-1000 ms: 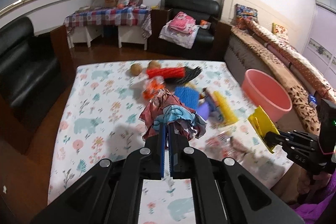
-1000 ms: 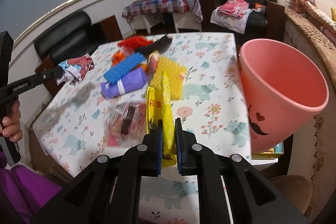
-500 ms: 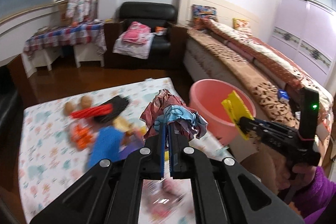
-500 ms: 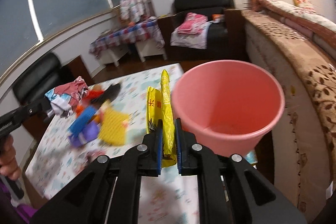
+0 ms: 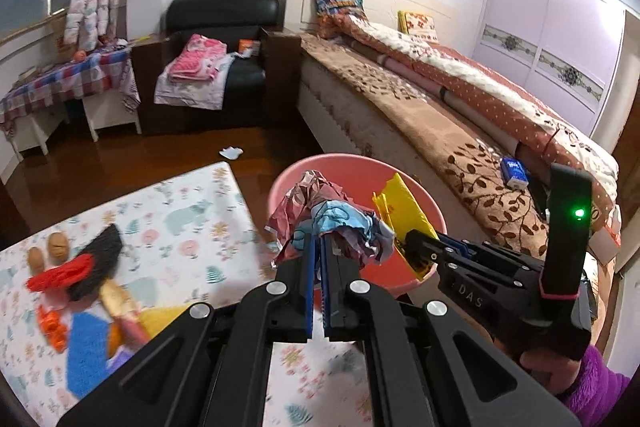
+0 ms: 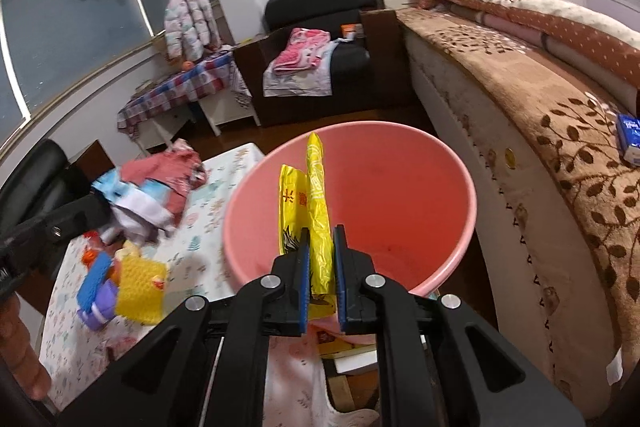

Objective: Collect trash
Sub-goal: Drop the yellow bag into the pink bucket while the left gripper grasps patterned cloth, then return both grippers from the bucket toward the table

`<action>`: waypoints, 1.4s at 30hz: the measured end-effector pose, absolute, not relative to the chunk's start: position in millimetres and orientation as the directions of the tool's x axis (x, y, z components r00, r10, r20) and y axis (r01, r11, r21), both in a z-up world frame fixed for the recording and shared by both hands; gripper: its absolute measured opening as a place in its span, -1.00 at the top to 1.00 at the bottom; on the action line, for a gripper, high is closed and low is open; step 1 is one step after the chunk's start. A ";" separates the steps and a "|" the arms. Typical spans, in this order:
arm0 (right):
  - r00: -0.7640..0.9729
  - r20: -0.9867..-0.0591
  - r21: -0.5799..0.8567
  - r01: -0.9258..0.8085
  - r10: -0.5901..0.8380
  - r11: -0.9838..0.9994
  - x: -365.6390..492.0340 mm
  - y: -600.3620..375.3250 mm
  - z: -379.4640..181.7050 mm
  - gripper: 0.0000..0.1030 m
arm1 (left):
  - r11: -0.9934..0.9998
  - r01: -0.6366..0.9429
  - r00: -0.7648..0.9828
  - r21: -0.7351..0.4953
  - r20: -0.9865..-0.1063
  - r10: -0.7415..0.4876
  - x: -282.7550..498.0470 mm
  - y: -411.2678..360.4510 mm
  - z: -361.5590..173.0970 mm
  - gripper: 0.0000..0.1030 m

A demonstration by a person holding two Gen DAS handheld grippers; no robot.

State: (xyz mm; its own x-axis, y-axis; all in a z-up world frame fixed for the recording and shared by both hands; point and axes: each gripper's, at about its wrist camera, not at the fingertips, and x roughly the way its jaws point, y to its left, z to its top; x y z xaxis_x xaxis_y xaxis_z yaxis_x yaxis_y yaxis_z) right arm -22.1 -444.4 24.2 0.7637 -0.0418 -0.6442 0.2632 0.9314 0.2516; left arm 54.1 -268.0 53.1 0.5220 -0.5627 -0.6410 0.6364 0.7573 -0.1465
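Both claws have swung over the pink bucket (image 6: 400, 155), left claw (image 5: 318, 241) pinching crumpled wrapper (image 5: 332, 223), right claw (image 6: 320, 239) yellow packet (image 6: 316, 195).

Smooth plastic bucket (image 6: 440, 195), seemingly crinkly-film yellow wrapper (image 6: 318, 203)

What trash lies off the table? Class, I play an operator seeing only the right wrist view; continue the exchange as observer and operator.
Observer: A white scrap lies on the floor beyond the table.
Operator: What does the left tool hide from me?
Observer: A red-and-black brush beside two brown round things.
Operator: Is the left tool's grip closed?
Observer: Yes, the left tool is shut on the crumpled wrapper.
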 end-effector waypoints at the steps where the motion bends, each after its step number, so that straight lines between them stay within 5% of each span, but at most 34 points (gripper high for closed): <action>1: 0.760 -0.649 0.251 0.272 -0.047 0.929 -21.3 -447.4 21.9 0.79 | 0.755 0.639 0.514 -0.147 -0.649 -0.561 57.1 -274.1 48.2 0.96; 13: 0.720 -0.688 0.234 0.343 -0.094 0.910 -17.7 -467.6 3.7 0.78 | 0.743 0.645 0.436 -0.178 -0.713 -0.549 81.6 -314.2 8.4 0.95; 20: 0.713 -0.694 0.236 0.353 -0.096 0.905 -14.2 -465.7 1.3 0.54 | 0.740 0.644 0.440 -0.195 -0.697 -0.567 79.4 -312.5 13.0 0.32; 25: 0.719 -0.687 0.233 0.355 -0.105 0.905 -15.3 -464.3 3.6 0.36 | 0.741 0.643 0.456 -0.194 -0.680 -0.574 76.5 -303.9 23.2 0.30; 42: 0.771 -0.636 0.239 0.237 -0.032 0.942 -40.3 -419.8 30.6 0.33 | 0.832 0.537 0.622 -0.140 -0.601 -0.502 65.4 -196.2 79.5 0.27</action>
State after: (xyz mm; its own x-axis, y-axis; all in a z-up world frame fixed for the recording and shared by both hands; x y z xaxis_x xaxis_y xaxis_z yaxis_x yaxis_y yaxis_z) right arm -40.3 -419.8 30.6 0.7708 -0.0325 -0.6362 0.2369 0.9417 0.2390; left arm 65.4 -196.2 79.5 0.6221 -0.5023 -0.6006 0.5367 0.8321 -0.1400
